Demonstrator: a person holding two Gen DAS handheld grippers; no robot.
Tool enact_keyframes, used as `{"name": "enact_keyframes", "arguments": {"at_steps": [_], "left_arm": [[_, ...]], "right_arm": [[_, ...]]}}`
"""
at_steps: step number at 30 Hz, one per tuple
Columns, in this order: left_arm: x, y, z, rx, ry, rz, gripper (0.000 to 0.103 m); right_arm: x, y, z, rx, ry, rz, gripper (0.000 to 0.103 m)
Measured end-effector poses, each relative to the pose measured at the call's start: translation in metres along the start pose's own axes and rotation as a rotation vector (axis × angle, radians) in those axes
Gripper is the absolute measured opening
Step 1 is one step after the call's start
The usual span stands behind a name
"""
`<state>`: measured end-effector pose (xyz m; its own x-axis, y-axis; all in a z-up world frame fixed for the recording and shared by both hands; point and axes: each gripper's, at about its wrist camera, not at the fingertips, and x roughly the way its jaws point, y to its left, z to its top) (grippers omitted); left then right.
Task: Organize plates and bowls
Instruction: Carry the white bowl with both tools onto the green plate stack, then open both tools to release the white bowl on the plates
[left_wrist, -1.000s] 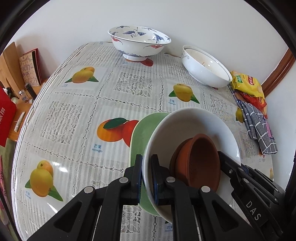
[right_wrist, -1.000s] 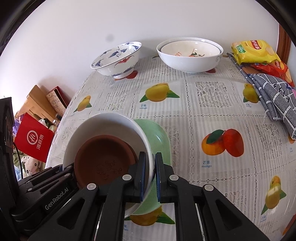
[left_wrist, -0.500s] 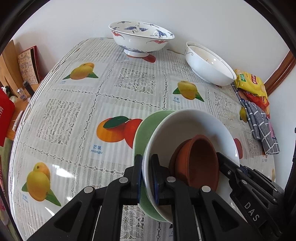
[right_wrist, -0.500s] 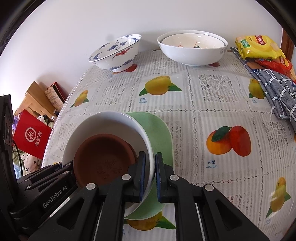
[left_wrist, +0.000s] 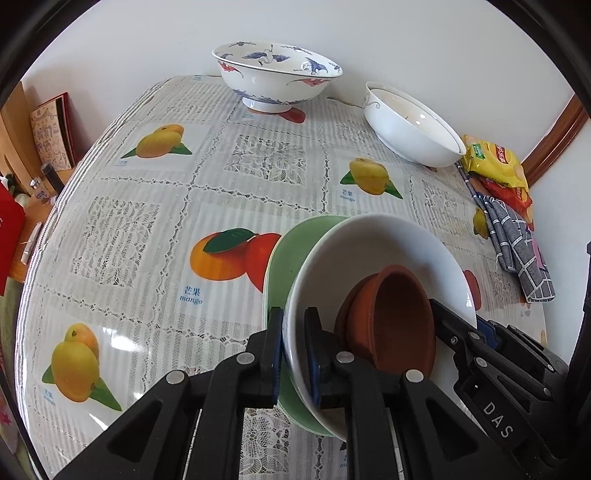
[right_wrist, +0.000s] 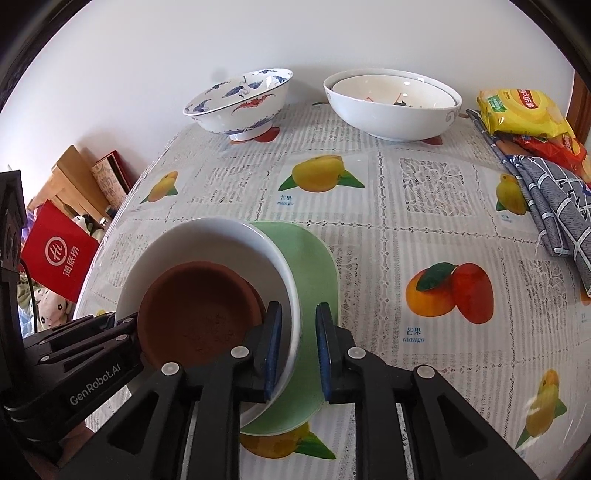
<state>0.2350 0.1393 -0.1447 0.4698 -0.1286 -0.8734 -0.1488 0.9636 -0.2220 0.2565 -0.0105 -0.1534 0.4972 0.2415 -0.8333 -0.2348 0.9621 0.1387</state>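
The worktop (right_wrist: 424, 236) carries the stack at its near edge: a green plate (right_wrist: 314, 266) flat on the cloth, a white bowl (right_wrist: 207, 240) on it, a brown dish (right_wrist: 199, 310) inside. The left claw (left_wrist: 293, 354) grips the white bowl's rim. The right claw (right_wrist: 297, 347) has just been opening; its outer pad stands clear of the rim between its jaws. Held from one side only, the bowl may tip, sliding the dish or scraping the plate.

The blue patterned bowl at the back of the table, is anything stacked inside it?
No, the blue patterned bowl stands alone and shows only its painted inside, while the white bowl beside it holds a smaller bowl.
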Motion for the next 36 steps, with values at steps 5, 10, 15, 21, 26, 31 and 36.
{"name": "enact_keyframes", "arguments": {"at_steps": [5,10,15,21,26,31,36], "left_arm": [[0.0,-0.002,0.0,0.017,0.008,0.004,0.013],[-0.002,-0.001,-0.002,0.024,0.016,-0.004,0.013],[-0.004,-0.002,-0.005,0.033,0.026,-0.004,0.013],[-0.009,-0.001,-0.008,0.029,0.031,-0.02,0.015],[-0.016,-0.004,-0.01,0.042,0.023,-0.009,0.016],[-0.024,-0.006,-0.012,0.05,0.009,0.005,0.022],[-0.039,-0.006,-0.017,0.057,-0.026,0.049,0.03]], "right_arm": [[-0.001,-0.002,-0.001,-0.005,0.004,0.008,0.021],[-0.003,0.0,-0.003,-0.011,0.009,-0.002,0.021],[-0.006,0.002,-0.007,-0.021,0.013,-0.013,0.021],[-0.01,0.001,-0.009,-0.025,0.01,-0.012,0.022],[-0.019,0.001,-0.011,-0.038,-0.012,-0.048,0.031],[-0.027,-0.004,-0.015,-0.024,-0.026,-0.032,0.034],[-0.038,-0.004,-0.022,-0.029,-0.04,-0.027,0.036]]}}
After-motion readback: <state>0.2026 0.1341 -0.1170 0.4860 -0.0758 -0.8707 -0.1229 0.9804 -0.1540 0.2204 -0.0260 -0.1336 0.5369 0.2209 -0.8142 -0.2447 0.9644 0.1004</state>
